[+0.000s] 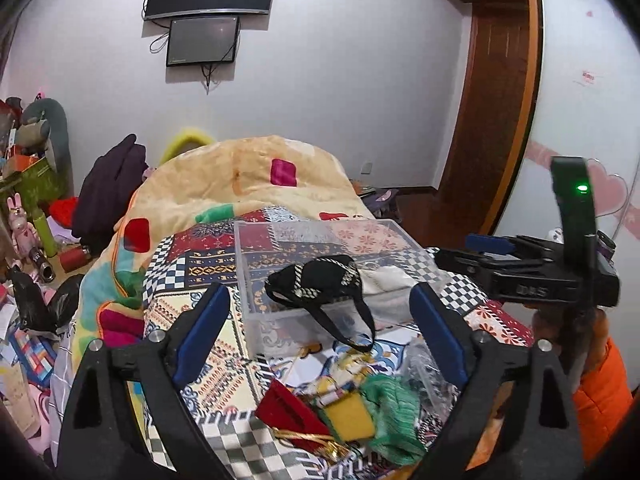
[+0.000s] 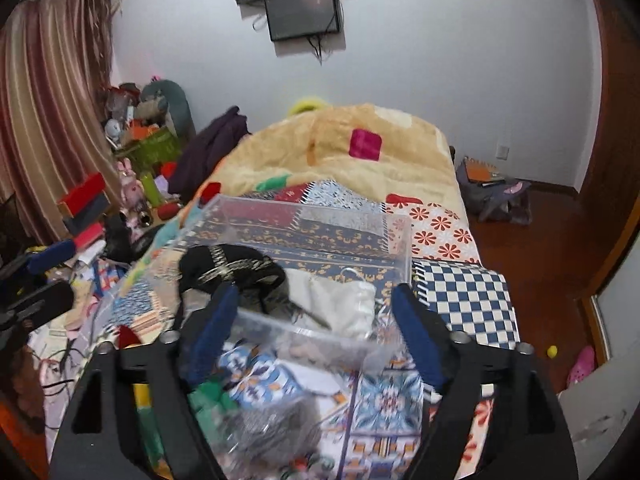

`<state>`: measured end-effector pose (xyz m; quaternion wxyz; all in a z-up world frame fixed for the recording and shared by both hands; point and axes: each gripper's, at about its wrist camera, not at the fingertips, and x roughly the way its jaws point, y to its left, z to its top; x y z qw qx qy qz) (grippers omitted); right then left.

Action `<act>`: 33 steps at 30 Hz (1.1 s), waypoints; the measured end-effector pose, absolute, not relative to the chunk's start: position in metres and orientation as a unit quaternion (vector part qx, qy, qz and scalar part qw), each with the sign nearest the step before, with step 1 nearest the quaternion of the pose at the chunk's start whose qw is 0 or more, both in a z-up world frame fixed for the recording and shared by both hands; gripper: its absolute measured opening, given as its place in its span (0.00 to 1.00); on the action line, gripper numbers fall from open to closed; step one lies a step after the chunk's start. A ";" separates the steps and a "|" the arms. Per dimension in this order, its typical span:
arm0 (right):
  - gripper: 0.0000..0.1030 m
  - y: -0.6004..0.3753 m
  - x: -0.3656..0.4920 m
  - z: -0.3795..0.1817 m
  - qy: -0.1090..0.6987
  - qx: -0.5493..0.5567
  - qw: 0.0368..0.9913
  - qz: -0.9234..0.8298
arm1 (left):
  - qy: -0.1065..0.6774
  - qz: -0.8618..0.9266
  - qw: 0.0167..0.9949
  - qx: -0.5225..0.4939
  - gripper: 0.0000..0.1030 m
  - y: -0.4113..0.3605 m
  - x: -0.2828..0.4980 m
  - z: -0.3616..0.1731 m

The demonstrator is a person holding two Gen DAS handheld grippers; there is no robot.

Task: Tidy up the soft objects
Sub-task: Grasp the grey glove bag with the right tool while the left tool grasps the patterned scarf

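Note:
A clear plastic box (image 1: 256, 248) stands on the patterned bedspread; it also shows in the right wrist view (image 2: 400, 240). A black garment with striped trim (image 1: 316, 280) lies in it, a strap hanging over the front wall, beside a white cloth (image 1: 386, 280). Both show in the right wrist view: the black garment (image 2: 228, 264) and the white cloth (image 2: 340, 300). My left gripper (image 1: 320, 312) is open and empty, just in front of the box. My right gripper (image 2: 314, 312) is open and empty at the box's near wall. It appears in the left wrist view (image 1: 520, 268), to the right of the box.
Loose soft items lie in front of the box: a red pouch (image 1: 288, 404), a yellow sponge (image 1: 348, 416), green mesh (image 1: 396, 408) and a grey scouring ball (image 2: 272, 428). A beige blanket (image 1: 248, 176) is heaped behind. Clutter fills the floor at left (image 1: 32, 240).

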<state>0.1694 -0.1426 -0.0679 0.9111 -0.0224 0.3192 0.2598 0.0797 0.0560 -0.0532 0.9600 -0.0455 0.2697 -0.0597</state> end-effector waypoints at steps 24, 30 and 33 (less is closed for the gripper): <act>0.61 -0.134 0.145 -0.161 0.432 -0.017 0.856 0.284 | 0.349 -0.087 0.932 -0.036 0.49 0.027 0.095 -0.132; 0.45 -0.136 0.145 -0.165 0.432 -0.024 0.856 0.283 | 0.356 -0.090 0.929 -0.046 0.24 0.034 0.096 -0.136; 0.34 -0.136 0.140 -0.165 0.427 -0.024 0.858 0.286 | 0.354 -0.087 0.930 -0.053 0.18 0.038 0.095 -0.135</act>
